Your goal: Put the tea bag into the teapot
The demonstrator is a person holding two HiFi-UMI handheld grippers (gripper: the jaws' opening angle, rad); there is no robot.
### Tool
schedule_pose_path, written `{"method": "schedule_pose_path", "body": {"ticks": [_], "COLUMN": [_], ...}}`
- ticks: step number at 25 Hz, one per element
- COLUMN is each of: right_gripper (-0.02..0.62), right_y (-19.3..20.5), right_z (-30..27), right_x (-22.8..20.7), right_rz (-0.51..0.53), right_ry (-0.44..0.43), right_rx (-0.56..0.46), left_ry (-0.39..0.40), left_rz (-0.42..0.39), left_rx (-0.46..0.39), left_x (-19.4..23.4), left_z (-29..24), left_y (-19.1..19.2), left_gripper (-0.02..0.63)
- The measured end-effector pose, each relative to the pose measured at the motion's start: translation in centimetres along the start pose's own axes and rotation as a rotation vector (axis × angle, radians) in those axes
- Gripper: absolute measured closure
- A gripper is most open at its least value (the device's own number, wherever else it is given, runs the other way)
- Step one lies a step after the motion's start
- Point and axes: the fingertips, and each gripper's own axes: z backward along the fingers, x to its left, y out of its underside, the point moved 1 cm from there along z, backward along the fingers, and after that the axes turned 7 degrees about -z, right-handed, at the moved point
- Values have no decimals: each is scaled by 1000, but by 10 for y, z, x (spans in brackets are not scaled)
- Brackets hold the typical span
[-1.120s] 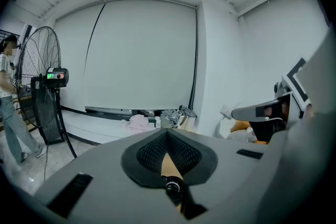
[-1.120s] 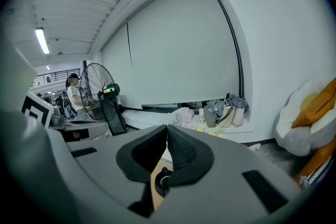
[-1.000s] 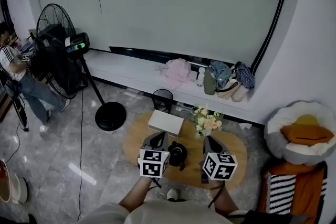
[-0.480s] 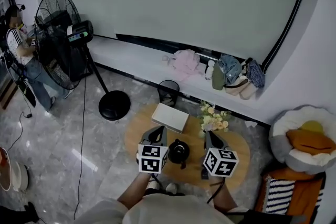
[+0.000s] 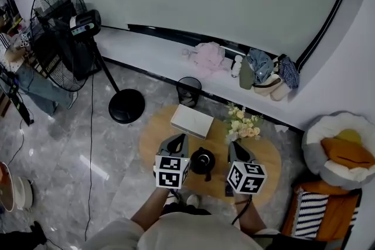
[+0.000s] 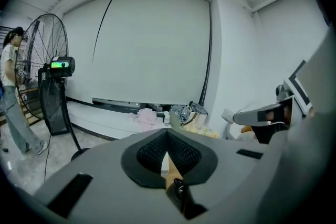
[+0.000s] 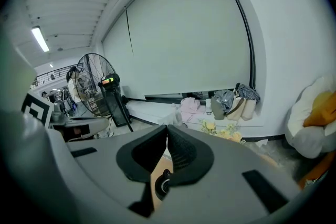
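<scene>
Holding both claws low over the wooden table (image 5: pixel 265 158), the person looks ready to start. The black teapot (image 5: pixel 202 161) sits on the table between the two claws, near each one. The left claw (image 5: pixel 178 140) is pinched together at its tips and has nothing in it. The right claw (image 5: pixel 234 147) is pinched together too, and it is empty as well. I cannot find the tea bag in any view. It may be too small to see, or hidden under a claw. A white box (image 5: pixel 191 121) and some flowers (image 5: pixel 242 126) sit at the far side of the table. I think nothing is done so far. The tea bag must be found, picked up and dropped into the teapot. The teapot seems to have its lid on, so that may need to come off first.
</scene>
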Motion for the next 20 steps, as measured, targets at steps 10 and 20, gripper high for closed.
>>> {"method": "schedule_pose_path", "body": {"ticks": [10,20], "right_gripper": [558,558], "right_y": [49,116], "right_z": [-6,3], "right_x": [-2,-11], "right_rz": [-42,-108], "right_ry": [50,109], "right_rx": [84,189], "left_ry": [64,135], "left_rz": [18,40], "left_rx": [129,251], "left_x": [-4,-22], "left_z": [-1,2], "left_y": [58,123], "left_gripper": [600,601]}}
